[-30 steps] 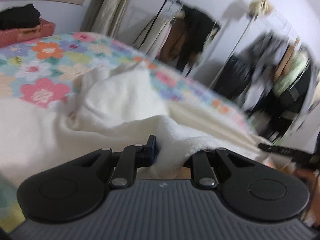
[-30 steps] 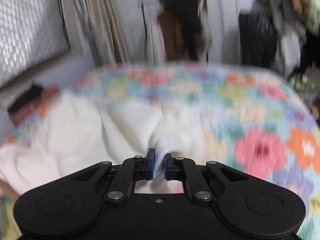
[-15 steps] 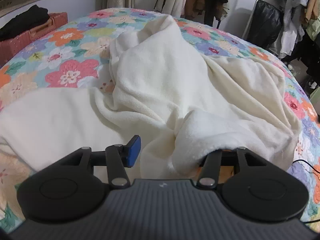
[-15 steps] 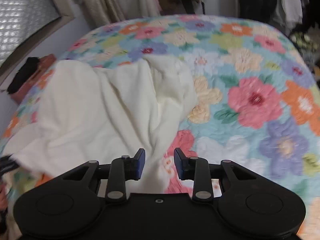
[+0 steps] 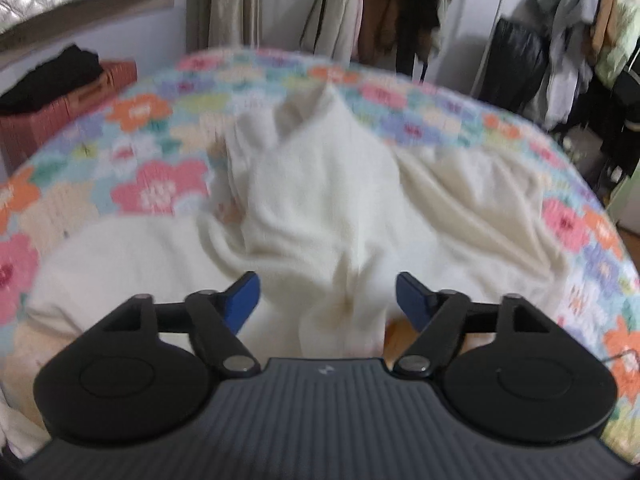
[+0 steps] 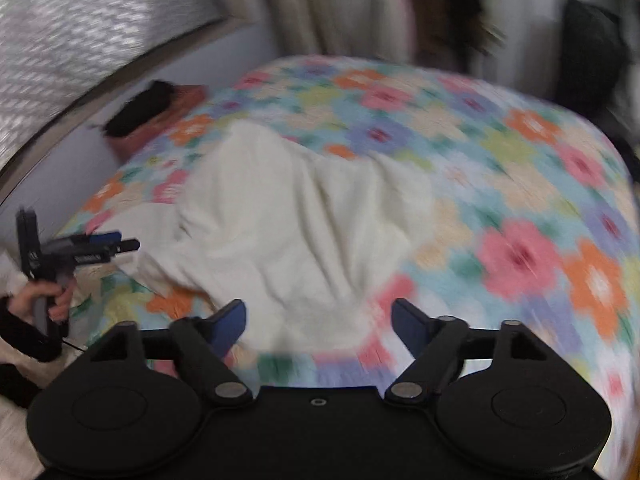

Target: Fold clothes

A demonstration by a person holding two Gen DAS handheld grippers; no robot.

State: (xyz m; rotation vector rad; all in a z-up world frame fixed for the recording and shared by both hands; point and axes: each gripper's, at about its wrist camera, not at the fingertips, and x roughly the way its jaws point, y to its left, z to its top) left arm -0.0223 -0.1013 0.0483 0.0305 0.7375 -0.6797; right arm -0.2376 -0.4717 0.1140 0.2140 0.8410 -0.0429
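A cream fleece garment lies crumpled on the floral bedspread. It also shows in the right wrist view. My left gripper is open, its blue pads wide apart, with a fold of the garment lying loose between them. My right gripper is open above the garment's near edge and holds nothing. The left gripper also shows in the right wrist view, held in a hand at the far left.
A red-brown box with a black item on top stands at the bed's left. Clothes racks with hanging clothes line the back wall. Curtains hang at the back. The bedspread spreads to the right.
Both grippers held the garment a second ago, then opened and let it drop. Both now stand wider open and have drawn back from it.
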